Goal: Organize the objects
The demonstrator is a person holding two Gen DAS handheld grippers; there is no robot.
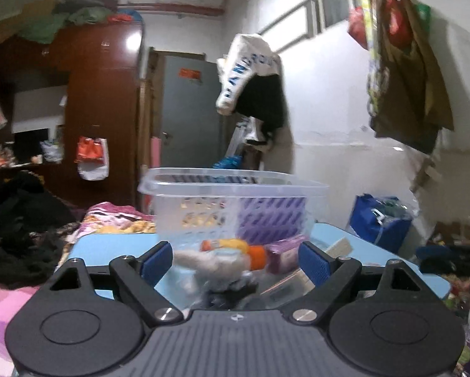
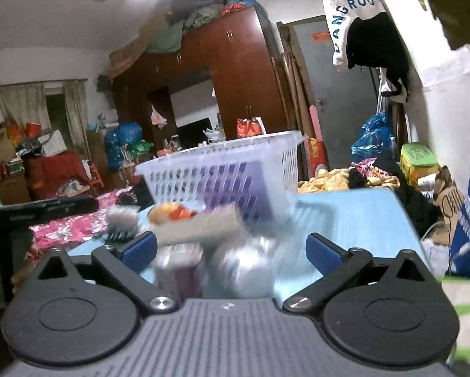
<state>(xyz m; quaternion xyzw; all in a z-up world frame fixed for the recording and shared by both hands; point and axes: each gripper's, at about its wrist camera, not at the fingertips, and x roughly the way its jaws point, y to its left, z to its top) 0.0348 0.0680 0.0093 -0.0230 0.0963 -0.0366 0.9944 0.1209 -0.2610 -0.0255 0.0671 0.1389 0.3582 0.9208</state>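
A clear plastic basket (image 1: pixel 231 201) stands on a light blue table (image 1: pixel 109 248) with a purple box (image 1: pixel 272 220) inside it. In front of it lie blurred small items: an orange and yellow tube (image 1: pixel 231 246), a whitish bundle (image 1: pixel 216 264) and a pink box (image 1: pixel 282 254). My left gripper (image 1: pixel 235 264) is open just before this heap, its pads pressing on nothing. The right wrist view shows the basket (image 2: pixel 222 169), a beige box (image 2: pixel 200 226), a pink item (image 2: pixel 178 270) and a white round thing (image 2: pixel 244 267). My right gripper (image 2: pixel 231 251) is wide open over them, apart from all.
Bedding and dark clothes (image 1: pixel 21 220) lie left of the table. A blue bag (image 1: pixel 379 220) stands to its right. A white brush (image 2: pixel 121 223) rests at the table's left edge. The table's right part (image 2: pixel 360 220) is bare. A wardrobe and a door stand behind.
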